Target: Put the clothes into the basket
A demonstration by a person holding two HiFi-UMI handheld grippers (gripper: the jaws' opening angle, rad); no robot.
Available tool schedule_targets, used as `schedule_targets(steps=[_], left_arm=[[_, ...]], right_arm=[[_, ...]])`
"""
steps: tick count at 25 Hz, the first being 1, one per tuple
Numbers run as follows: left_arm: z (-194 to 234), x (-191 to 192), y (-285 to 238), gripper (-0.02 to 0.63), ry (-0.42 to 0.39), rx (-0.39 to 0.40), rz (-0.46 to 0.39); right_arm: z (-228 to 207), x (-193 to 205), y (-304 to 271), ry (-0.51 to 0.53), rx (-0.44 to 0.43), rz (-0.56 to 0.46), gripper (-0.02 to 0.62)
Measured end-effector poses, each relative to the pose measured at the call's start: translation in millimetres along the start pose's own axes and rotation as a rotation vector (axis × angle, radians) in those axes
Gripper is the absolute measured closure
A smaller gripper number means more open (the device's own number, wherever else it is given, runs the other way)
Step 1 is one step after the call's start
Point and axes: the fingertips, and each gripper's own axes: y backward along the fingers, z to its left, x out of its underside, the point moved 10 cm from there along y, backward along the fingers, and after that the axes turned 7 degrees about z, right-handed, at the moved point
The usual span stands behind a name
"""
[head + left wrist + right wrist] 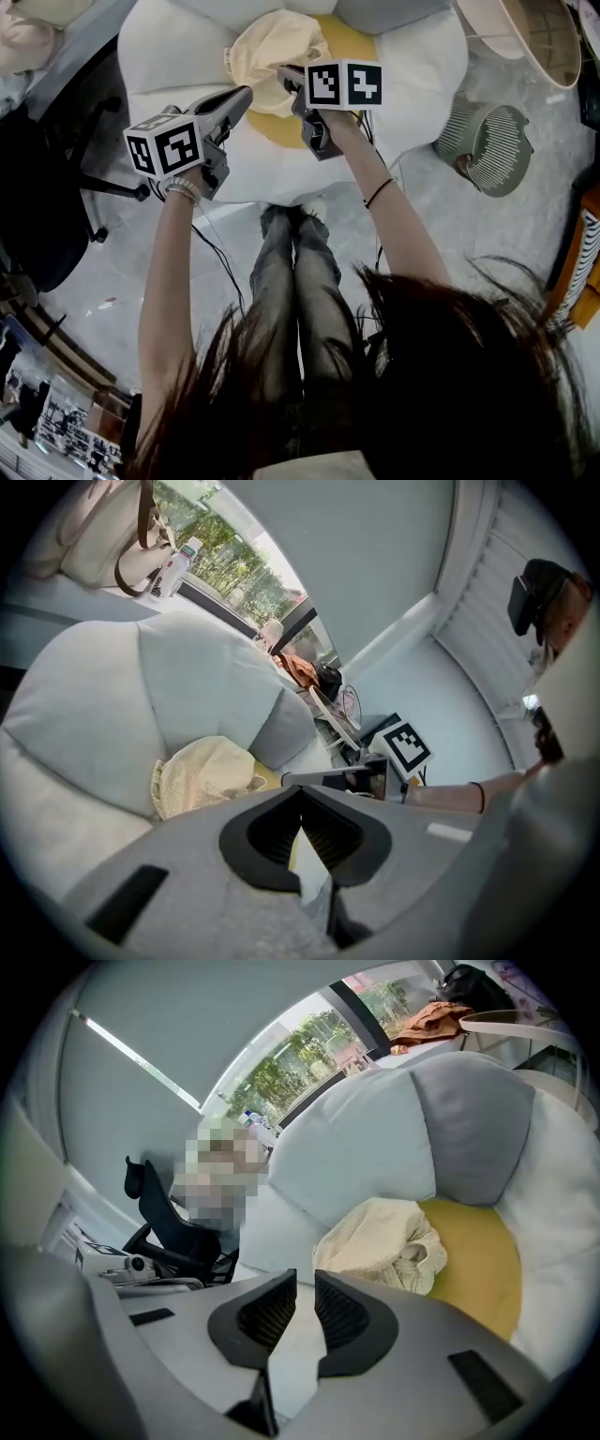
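Open air above garment (272, 47) on cushion (422, 66)

You have no words or numbers to read here. The left cube (167, 145) on your left claw (244, 96), at 9 o'clock, and the right cube (344, 84) on your right claw (285, 73), at 12 o'clock, carry only black-and-white square patterns. The bottle (176, 562), at 11 o'clock in the left gripper view, has a label too small to read.

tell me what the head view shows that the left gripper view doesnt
Only the head view: the green ribbed basket on the floor, the person's legs and a dark office chair. Only the left gripper view: the window, with a bag and a bottle beside it. Both: the cream garment on the flower-shaped cushion, and the right gripper.
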Motion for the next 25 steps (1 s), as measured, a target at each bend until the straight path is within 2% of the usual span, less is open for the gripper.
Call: schedule_targets(steps=[1,3,7,10,18,21,25], left_arm=[[1.6,0.7,-1.5,0.595,-0.001,0.0,-0.002],[4.8,2.4,-5.5,0.595,-0.002,0.002,-0.006],[19.3,6.3,-11.8,0.595,-0.002,0.005,-0.007],[33.9,9.2,-15.8,0.595,0.0,-0.002,-0.012],[66.8,36.1,-29.6,0.595,0.005,0.003,-0.031],[75.8,43.7,-34.6,0.595,0.009,0.039,-0.068],[87.0,49.4,-40.6,0.595,0.01,0.052,-0.082]], right_arm=[[-1.7,1.1,-2.6,0.0,-0.003,0.005,0.56],[-7.5,3.3,-8.1,-0.019,-0.017,0.02,0.481],[-20.7,5.9,-23.6,-0.057,-0.021,0.016,0.441],[-30.2,6.9,-37.9,-0.106,-0.056,-0.017,0.376],[-62.4,17.8,-73.9,-0.164,-0.048,-0.067,0.348],[-69.5,20.5,-85.3,-0.132,-0.045,-0.09,0.339],[-76.7,23.5,-103.9,-0.073,-0.009,-0.064,0.333]])
